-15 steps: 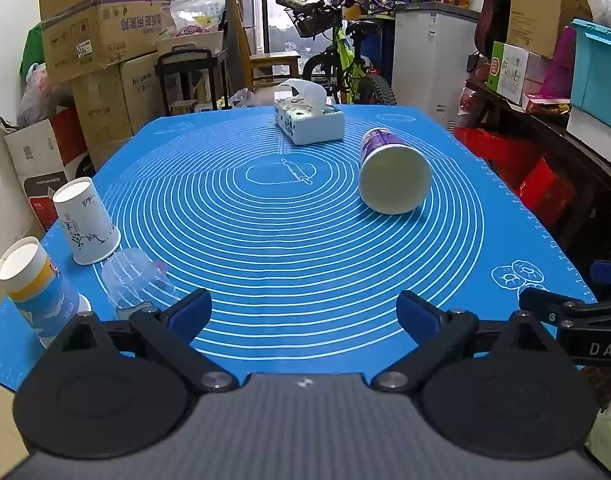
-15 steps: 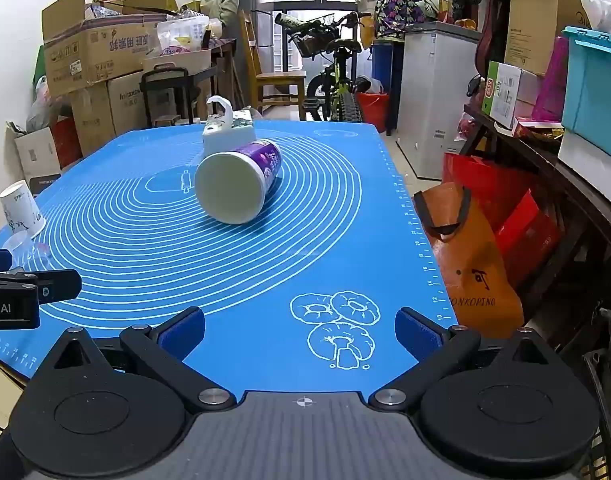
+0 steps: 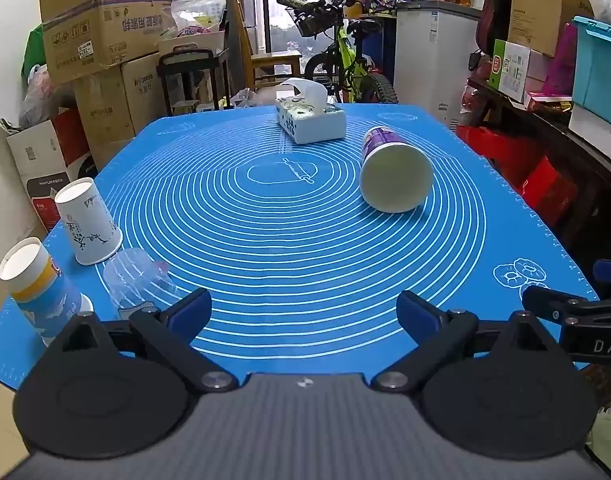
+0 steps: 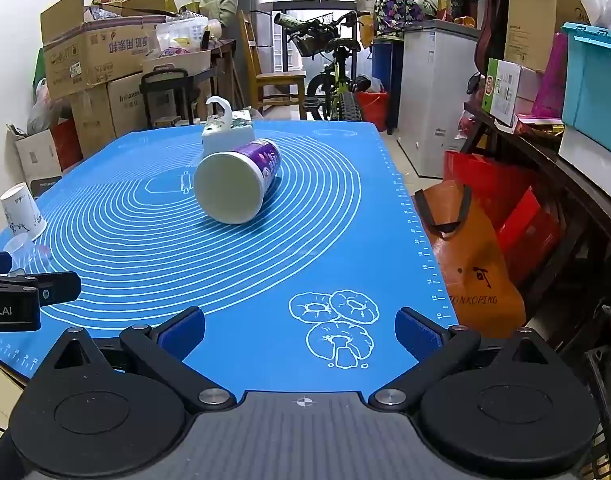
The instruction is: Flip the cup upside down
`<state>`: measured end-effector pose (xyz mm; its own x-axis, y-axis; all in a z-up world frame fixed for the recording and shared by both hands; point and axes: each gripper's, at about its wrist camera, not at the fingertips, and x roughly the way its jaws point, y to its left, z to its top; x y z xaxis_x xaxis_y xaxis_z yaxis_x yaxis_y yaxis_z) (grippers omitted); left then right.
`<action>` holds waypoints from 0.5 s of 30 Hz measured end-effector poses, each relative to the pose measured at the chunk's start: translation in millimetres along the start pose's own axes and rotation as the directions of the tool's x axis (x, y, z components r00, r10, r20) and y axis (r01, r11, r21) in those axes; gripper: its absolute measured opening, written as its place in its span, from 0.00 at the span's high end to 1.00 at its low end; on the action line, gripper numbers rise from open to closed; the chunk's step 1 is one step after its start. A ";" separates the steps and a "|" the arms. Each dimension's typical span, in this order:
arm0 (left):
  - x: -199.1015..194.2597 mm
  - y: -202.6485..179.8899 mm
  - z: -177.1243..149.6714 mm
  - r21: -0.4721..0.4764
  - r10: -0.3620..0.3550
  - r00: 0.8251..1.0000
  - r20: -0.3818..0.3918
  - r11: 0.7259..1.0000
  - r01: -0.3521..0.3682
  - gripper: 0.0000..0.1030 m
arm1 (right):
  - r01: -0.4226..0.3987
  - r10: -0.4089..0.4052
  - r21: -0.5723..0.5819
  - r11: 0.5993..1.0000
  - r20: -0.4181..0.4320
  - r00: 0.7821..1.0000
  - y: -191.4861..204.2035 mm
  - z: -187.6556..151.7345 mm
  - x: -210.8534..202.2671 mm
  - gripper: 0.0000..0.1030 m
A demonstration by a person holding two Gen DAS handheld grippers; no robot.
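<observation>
A white cup with a purple label [image 3: 395, 174] lies on its side on the blue mat [image 3: 305, 248], its round white end facing me; it also shows in the right wrist view [image 4: 235, 182]. My left gripper [image 3: 304, 314] is open and empty at the mat's near edge, well short of the cup. My right gripper [image 4: 300, 330] is open and empty above the mat's near right corner, the cup ahead and to its left. The right gripper's side shows in the left wrist view [image 3: 577, 312], the left gripper's in the right wrist view [image 4: 21, 296].
On the left edge stand a white paper cup upside down [image 3: 89, 222], a blue and yellow cup upside down [image 3: 37, 284] and a clear plastic cup [image 3: 135, 276]. A tissue box [image 3: 309, 120] sits at the far side. An orange bag [image 4: 473, 264] stands right of the table.
Both views have crept slightly forward; the purple cup looks a little nearer. Nothing has been taken hold of.
</observation>
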<state>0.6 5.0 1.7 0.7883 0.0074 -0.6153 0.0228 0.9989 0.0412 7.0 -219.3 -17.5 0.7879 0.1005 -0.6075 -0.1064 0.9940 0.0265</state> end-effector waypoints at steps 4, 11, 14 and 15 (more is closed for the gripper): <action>3.2 2.9 -1.1 0.000 0.002 1.000 -0.001 1.000 -0.002 0.05 | 0.000 0.000 0.002 1.000 0.000 1.000 -0.5 0.2 0.0 0.02; 3.8 2.3 -1.1 0.005 0.004 1.000 -0.003 1.000 -0.004 0.05 | 0.002 -0.002 0.003 1.000 -0.004 1.000 1.6 -1.4 0.8 0.02; 4.4 2.1 -1.7 0.004 0.004 1.000 -0.003 1.000 -0.004 0.05 | 0.000 0.000 0.008 1.000 -0.008 1.000 -0.5 -0.6 2.7 0.02; 4.4 1.3 -1.7 0.005 0.006 1.000 -0.004 1.000 -0.006 0.05 | 0.000 0.000 0.010 1.000 -0.008 1.000 -0.8 -0.7 3.2 0.02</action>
<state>3.0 6.3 -2.4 0.7861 0.0132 -0.6179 0.0212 0.9986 0.0482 9.2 -219.9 -20.0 0.7831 0.1003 -0.6138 -0.1006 0.9943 0.0341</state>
